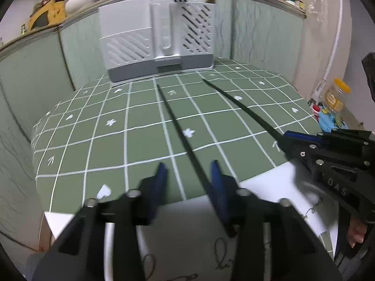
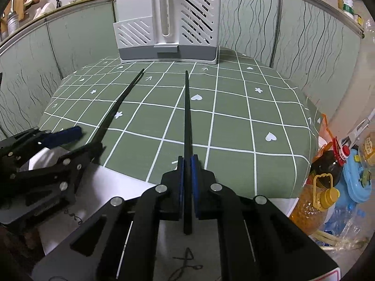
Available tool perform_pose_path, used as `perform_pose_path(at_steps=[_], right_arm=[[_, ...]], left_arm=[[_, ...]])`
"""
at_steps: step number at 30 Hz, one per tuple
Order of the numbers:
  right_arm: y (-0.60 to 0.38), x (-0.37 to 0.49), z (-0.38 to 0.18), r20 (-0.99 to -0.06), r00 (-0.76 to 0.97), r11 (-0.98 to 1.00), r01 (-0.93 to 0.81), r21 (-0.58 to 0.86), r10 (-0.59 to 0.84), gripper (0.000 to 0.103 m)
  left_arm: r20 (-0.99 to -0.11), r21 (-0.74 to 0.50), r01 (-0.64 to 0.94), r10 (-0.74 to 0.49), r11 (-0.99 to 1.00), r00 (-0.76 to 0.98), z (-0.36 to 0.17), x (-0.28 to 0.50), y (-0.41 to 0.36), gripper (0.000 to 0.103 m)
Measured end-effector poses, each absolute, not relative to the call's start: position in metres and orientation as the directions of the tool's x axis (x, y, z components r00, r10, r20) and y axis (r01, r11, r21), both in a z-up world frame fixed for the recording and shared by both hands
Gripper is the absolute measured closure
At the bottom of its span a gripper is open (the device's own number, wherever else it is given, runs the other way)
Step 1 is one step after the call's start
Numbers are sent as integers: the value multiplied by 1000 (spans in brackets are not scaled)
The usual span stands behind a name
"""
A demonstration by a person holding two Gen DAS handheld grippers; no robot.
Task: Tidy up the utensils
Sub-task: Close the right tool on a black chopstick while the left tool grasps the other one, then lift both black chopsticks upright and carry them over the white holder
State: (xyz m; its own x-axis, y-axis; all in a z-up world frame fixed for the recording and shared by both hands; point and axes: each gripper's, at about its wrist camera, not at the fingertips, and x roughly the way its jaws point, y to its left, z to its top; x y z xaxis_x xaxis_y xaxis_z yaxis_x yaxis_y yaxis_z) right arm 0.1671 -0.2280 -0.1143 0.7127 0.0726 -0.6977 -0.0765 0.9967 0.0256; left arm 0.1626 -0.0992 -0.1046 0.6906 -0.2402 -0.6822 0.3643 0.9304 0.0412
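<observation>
Two claws, one black chopstick each, over the green checked surface.

Right claw: blue pads pinched tight on a slim, tapered black chopstick aimed at the white slotted plastic utensil holder. Left claw: parted wide, its chopstick lying against the right-hand pad only, grip uncertain. Holder stands at the far edge of the tablecloth, dark sticks and wooden handles in its tall compartment. Oil bottles crowd the right side.
</observation>
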Motion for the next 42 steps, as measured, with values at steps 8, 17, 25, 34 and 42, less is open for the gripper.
perform_pose_path(at_steps=[8, 17, 25, 34, 42], right_arm=[[-227, 171, -115, -699, 712, 997, -74, 16, 64, 97], [-234, 169, -113, -680, 729, 997, -64, 47, 78, 97], [-242, 154, -88, -650, 750, 993, -88, 84, 121, 97], [-250, 140, -48, -576, 805, 990, -98, 103, 140, 97], [-253, 136, -12, -513, 845, 988, -114, 108, 154, 97]], left_arm=[[-680, 72, 362, -220, 930, 699, -106, 163, -100, 95], [-680, 5, 359, -260, 933, 685, -102, 163, -83, 95], [-635, -16, 366, -292, 931, 715, -78, 155, -71, 95], [-576, -48, 350, -312, 936, 756, -40, 153, -53, 95], [-524, -69, 344, -327, 937, 786, -8, 154, -42, 95]])
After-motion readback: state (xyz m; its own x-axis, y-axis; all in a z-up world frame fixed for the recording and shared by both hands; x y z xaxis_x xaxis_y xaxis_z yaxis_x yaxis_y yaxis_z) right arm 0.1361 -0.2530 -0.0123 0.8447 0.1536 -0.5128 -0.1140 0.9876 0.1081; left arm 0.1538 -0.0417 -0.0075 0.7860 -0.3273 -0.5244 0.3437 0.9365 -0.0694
